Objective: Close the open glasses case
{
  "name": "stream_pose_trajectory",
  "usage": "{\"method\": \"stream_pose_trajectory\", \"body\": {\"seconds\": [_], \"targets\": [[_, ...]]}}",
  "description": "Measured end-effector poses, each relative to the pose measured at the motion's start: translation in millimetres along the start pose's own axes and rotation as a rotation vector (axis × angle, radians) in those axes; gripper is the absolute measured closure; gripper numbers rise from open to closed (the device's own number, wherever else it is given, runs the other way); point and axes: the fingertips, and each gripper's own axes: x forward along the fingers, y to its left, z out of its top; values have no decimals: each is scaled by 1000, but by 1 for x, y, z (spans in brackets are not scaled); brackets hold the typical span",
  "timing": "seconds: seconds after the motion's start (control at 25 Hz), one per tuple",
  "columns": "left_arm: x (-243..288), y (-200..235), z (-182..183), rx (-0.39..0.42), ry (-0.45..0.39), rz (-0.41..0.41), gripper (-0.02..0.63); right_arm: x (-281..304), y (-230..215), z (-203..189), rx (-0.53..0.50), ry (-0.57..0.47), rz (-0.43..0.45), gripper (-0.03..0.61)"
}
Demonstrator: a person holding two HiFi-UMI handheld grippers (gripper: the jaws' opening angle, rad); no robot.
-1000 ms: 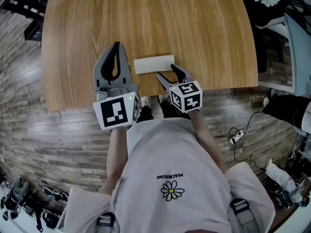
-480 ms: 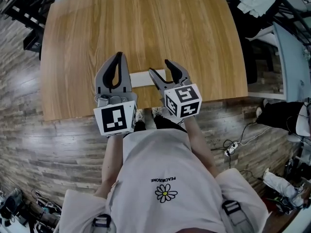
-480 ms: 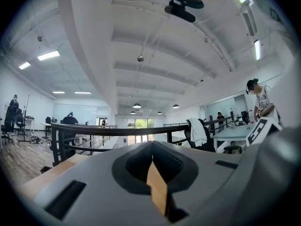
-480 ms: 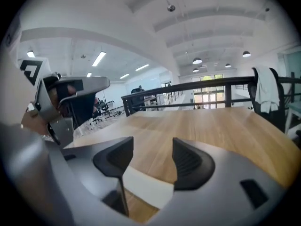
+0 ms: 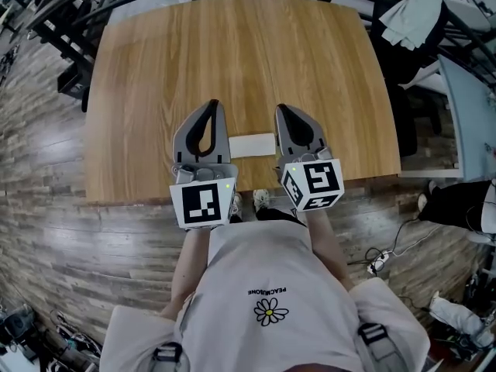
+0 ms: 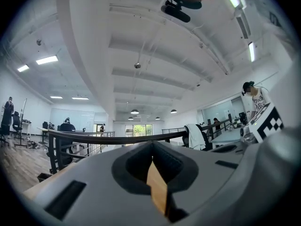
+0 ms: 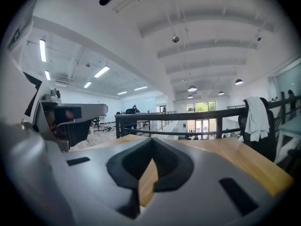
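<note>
Both sets of jaws stood fully together with nothing between them. Each gripper view showed only bare tabletop through the gap behind the tips. The left gripper (image 5: 209,108) was held to the left of the glasses case (image 5: 252,145) and the right gripper (image 5: 288,113) to its right. Neither touched it, probably so that it stayed undisturbed. The case lay flat between them, near the edge of the table (image 5: 232,45) closest to the person. It appeared closed, though the head view was too small to confirm the lid seam.
</note>
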Motion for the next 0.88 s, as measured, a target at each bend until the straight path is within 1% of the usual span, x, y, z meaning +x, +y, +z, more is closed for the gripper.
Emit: {"method": "stream_pose_trajectory", "body": {"seconds": [0.2, 0.56, 0.72, 0.88], "targets": [[-4, 0, 4, 6, 0, 0, 597, -13, 0, 7, -55, -42, -54, 571], [-8, 8, 0, 12, 10, 21, 597, -16, 2, 9, -48, -51, -60, 571], [-8, 8, -5, 19, 23, 13, 597, -15, 0, 9, -60, -48, -66, 571], [-4, 10, 0, 7, 10, 20, 597, -13, 1, 9, -83, -45, -61, 571]]}}
